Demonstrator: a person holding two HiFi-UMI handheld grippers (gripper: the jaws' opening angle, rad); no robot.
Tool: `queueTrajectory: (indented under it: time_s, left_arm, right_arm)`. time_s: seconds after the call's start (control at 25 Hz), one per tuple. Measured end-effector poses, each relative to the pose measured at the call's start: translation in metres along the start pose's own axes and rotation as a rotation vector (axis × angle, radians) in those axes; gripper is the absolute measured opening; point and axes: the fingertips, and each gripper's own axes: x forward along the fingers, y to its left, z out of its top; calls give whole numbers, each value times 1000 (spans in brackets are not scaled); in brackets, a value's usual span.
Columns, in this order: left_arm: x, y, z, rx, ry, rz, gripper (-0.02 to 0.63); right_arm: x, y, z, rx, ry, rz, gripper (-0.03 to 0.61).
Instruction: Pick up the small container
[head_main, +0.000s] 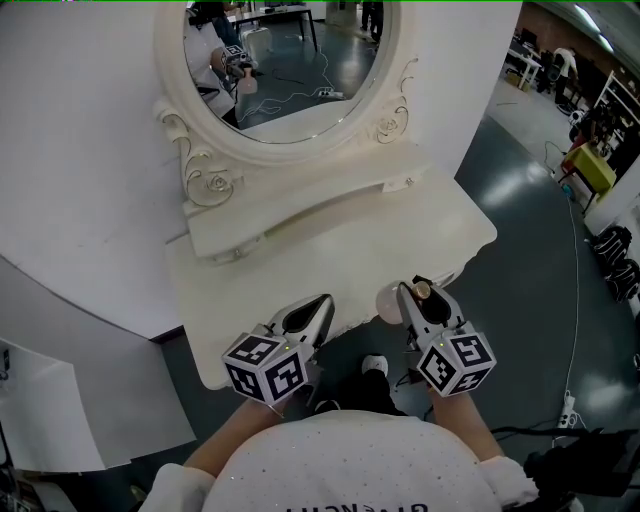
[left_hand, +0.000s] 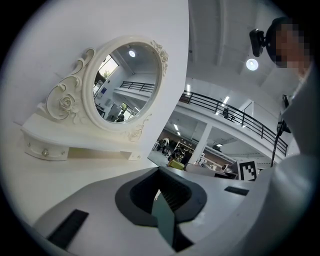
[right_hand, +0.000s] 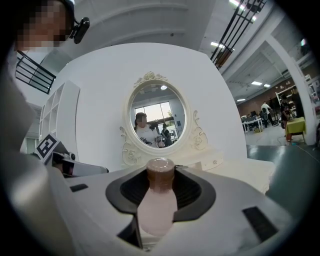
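Observation:
The small container is a pale pink bottle (right_hand: 159, 205) with a brown cap (head_main: 422, 290). It stands upright between the jaws of my right gripper (head_main: 420, 294), which is shut on it near the front right edge of the white vanity table (head_main: 260, 290). In the right gripper view the bottle fills the hollow of the dark pads (right_hand: 197, 192). My left gripper (head_main: 322, 302) hovers over the table's front edge, a little left of the right one. Its jaws meet at the tips and hold nothing; the left gripper view shows only its dark pads (left_hand: 135, 200).
An oval mirror (head_main: 290, 60) in an ornate white frame stands at the back of the table on a low drawer shelf (head_main: 300, 215). A white wall (head_main: 80, 180) lies behind and to the left. Grey floor (head_main: 540, 260) drops off at the right. My seated body is right below.

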Motion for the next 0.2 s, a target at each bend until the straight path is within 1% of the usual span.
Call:
queueTrajectory:
  time_s: [0.2]
  left_arm:
    - [3,7,1,0,-4,7,2]
  right_arm:
    - [6,-4,-3,5,1,-2,133]
